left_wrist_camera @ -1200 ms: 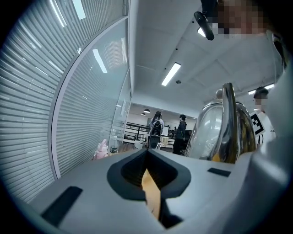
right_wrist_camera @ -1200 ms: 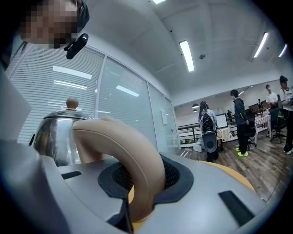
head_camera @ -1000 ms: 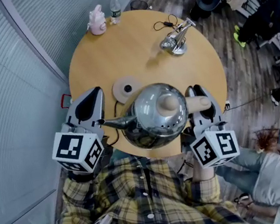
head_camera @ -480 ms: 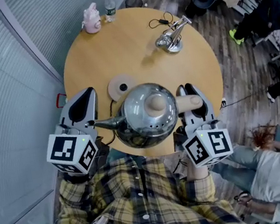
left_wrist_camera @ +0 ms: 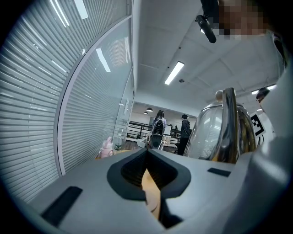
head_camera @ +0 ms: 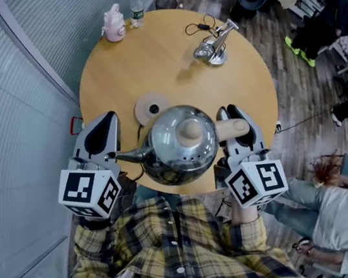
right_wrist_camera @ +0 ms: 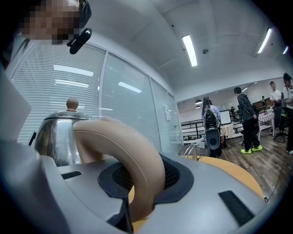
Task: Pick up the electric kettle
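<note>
Head view looks steeply down on a round wooden tabletop (head_camera: 160,52), with the electric kettle (head_camera: 184,143) held in front of the person's plaid shirt (head_camera: 179,252). Its shiny body overlaps the tabletop's near edge. The right tongs (head_camera: 230,112) are clamped on the kettle's tan handle (head_camera: 232,128), which sticks out to the right. The right gripper view confirms it: the curved handle (right_wrist_camera: 130,157) runs down between the two dark pads, and both press against it, with the steel body (right_wrist_camera: 55,137) just to the left. The spout (head_camera: 127,154) points toward the left tongs (head_camera: 103,123), and its tip lies just beside them, though I cannot tell whether they touch. In the left gripper view those tongs (left_wrist_camera: 146,153) are pressed together at their tips with nothing between them — only a sliver of tabletop shows through the slit. The kettle (left_wrist_camera: 219,132) stands close on the right.

On the tabletop behind the kettle lies its round tan base (head_camera: 151,108), apart from it. Farther off are a shiny metal object (head_camera: 212,49) with a dark cable, and at the far edge a pink bottle (head_camera: 114,25) beside a clear water bottle (head_camera: 137,8).
</note>
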`<action>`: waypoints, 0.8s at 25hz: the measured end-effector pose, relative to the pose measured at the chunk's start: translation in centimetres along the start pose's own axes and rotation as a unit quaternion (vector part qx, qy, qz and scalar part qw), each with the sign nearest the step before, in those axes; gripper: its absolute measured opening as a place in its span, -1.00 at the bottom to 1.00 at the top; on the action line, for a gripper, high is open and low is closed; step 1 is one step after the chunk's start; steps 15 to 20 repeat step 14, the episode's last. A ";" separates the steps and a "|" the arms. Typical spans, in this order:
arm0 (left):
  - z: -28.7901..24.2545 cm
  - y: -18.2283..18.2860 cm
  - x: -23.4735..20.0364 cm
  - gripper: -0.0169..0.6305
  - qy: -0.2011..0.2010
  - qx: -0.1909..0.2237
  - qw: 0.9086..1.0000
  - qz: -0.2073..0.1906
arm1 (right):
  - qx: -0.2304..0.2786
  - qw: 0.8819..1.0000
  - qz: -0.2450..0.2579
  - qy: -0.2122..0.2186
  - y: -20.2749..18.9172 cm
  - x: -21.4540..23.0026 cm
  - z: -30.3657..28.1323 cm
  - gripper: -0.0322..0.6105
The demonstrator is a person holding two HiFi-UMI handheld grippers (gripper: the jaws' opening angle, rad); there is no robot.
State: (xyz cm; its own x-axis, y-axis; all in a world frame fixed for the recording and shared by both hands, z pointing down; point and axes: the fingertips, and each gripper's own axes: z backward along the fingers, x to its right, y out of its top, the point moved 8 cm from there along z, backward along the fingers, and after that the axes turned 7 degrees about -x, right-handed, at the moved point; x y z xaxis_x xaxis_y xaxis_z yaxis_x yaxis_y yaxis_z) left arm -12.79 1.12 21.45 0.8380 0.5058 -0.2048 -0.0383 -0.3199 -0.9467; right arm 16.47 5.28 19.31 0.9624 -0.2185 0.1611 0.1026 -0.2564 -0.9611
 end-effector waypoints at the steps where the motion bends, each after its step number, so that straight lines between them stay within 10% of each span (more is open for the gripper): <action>1: 0.0 0.0 0.0 -0.94 0.000 0.000 1.000 0.000 | -0.001 1.000 0.000 0.000 0.0 0.0 0.0 -0.61; 20: 0.3 0.0 -0.3 -0.94 0.004 0.002 1.000 -0.003 | 0.002 1.000 -0.009 0.001 0.1 0.0 0.0 -0.61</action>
